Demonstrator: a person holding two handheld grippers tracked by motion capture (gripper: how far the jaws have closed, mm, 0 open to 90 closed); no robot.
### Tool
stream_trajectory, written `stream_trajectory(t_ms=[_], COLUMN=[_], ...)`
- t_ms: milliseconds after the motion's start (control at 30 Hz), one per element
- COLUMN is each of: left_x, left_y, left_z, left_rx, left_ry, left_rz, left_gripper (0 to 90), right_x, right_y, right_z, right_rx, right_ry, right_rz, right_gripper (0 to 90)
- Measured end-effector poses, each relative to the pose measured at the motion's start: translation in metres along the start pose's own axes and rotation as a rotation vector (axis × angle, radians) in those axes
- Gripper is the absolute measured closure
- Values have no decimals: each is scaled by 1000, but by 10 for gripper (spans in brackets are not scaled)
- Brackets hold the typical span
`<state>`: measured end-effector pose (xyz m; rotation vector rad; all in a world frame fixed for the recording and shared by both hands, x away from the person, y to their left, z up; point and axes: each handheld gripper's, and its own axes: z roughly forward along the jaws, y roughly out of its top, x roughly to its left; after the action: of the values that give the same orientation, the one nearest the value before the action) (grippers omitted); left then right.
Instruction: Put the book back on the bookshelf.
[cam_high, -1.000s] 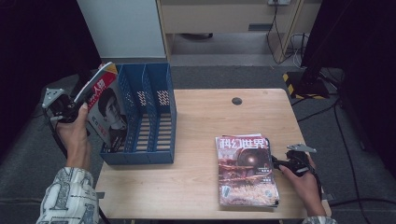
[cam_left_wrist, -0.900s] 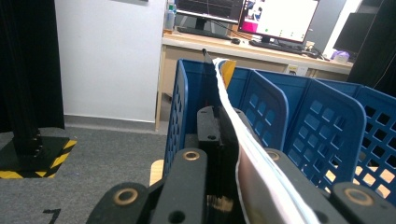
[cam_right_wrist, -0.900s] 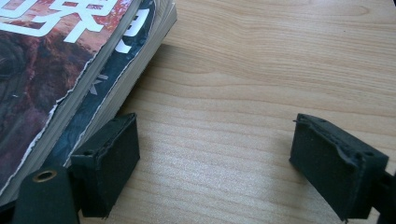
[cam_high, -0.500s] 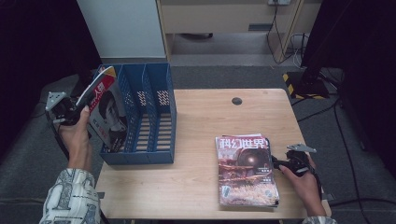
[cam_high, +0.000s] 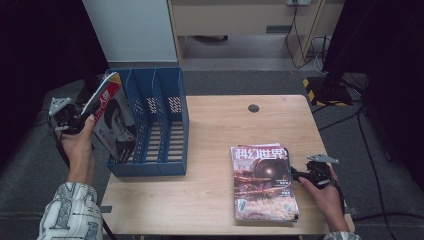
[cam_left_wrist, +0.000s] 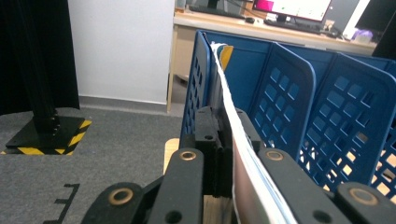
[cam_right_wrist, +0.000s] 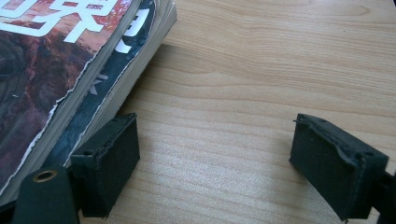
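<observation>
Left of frame: left gripper (cam_high: 75, 119) clamped on a magazine (cam_high: 112, 120), tilted over the leftmost slot of the blue file rack (cam_high: 165, 120), seemingly angled to slide in spine-down. Lower right: right gripper (cam_high: 300, 176), jaws wide apart and empty, resting on the wooden table (cam_high: 210, 140) just beside the stack of magazines (cam_high: 262, 182), probably lined up for the next pick.

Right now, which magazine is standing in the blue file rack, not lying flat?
The red-and-white magazine, leaning in the blue rack's leftmost slot and clamped by the left gripper. The other magazines lie stacked flat on the table.
</observation>
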<state>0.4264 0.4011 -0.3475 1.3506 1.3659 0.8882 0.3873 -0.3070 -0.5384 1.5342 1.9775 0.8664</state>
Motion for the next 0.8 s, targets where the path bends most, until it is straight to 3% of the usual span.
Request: stream_trajectory(t_ms=[100, 267, 467, 567, 800], left_x=[0, 1, -1, -2, -3], left_y=[1, 1, -2, -4, -9], left_z=[-1, -2, -2, -2, -7], left_rx=[14, 21, 20, 17, 16], left_ry=[9, 5, -1, 8, 13], left_rz=[21, 24, 40, 63, 93], left_gripper=[816, 796, 695, 583, 438], right_x=[0, 0, 0, 0, 0], right_y=[0, 0, 0, 0, 0], right_z=[0, 0, 0, 0, 0], right_rx=[0, 0, 0, 0, 0], right_ry=[0, 0, 0, 0, 0], right_rz=[0, 0, 0, 0, 0], right_gripper=[157, 157, 157, 156, 157])
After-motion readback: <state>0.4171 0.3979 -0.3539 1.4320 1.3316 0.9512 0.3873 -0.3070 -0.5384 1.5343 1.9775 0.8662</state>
